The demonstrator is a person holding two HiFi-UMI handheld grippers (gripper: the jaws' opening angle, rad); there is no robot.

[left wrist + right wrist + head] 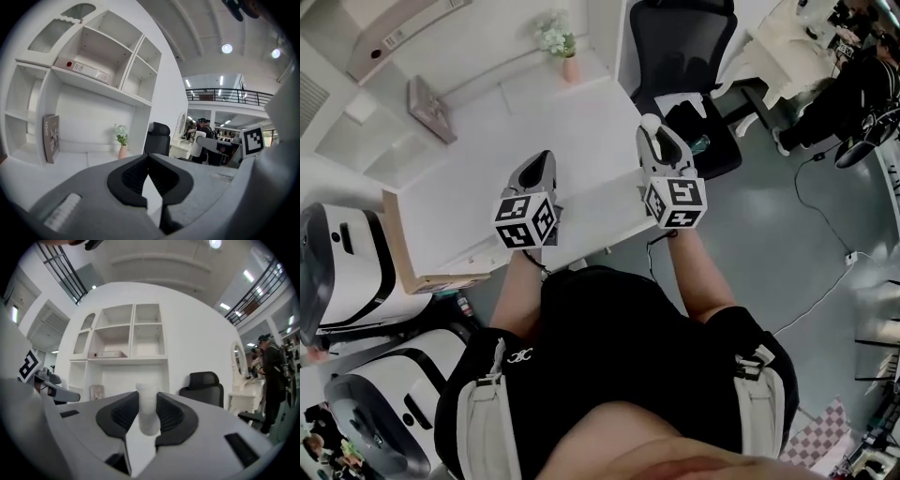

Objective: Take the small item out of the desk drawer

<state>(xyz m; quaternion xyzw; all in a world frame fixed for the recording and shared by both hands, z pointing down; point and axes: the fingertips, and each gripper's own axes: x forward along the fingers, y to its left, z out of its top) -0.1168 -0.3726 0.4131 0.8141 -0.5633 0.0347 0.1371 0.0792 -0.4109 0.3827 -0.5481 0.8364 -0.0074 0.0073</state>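
Note:
My right gripper (654, 133) is held over the front edge of the white desk (487, 169), shut on a small white cylinder (650, 122). In the right gripper view the cylinder (148, 413) stands upright between the two dark pads, its top above the jaws of the right gripper (147, 397). My left gripper (546, 159) hovers over the desk a little to the left, shut and empty; in the left gripper view the tips of the left gripper (149, 159) touch. A pale panel (609, 211) under the grippers looks like the pulled-out drawer; its inside is hidden.
A black office chair (689, 56) stands right of the desk. A pink vase with flowers (567, 58) and a leaning book (431, 108) sit at the desk's back. Shelves (108, 61) rise behind. White machines (347, 262) stand at the left. Cables (825, 216) cross the floor.

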